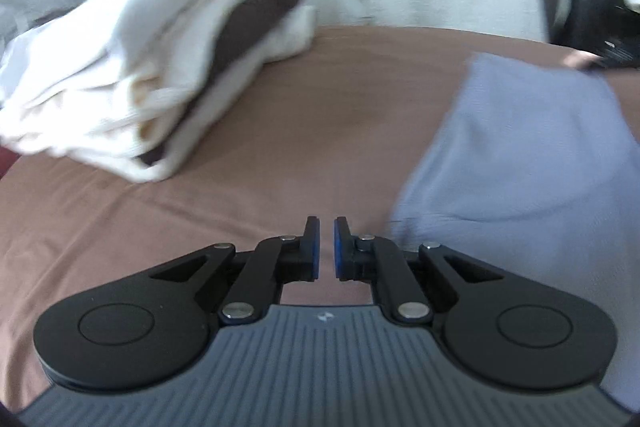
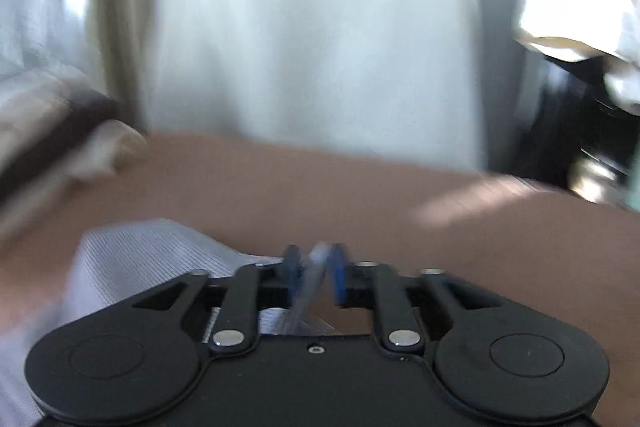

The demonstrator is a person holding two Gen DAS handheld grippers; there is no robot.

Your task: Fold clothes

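The right gripper (image 2: 316, 259) pinches an edge of the pale blue garment (image 2: 136, 259) between its fingers. The left gripper (image 1: 327, 247) hovers nearly closed, empty, above the brown bed sheet (image 1: 280, 131), the garment just beside it. Farther back lies a folded pile (image 1: 132, 67).

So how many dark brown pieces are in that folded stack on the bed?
1 that shows: a dark brown folded cloth sandwiched between cream layers of the folded stack on the brown bed sheet. Others may be hidden inside.
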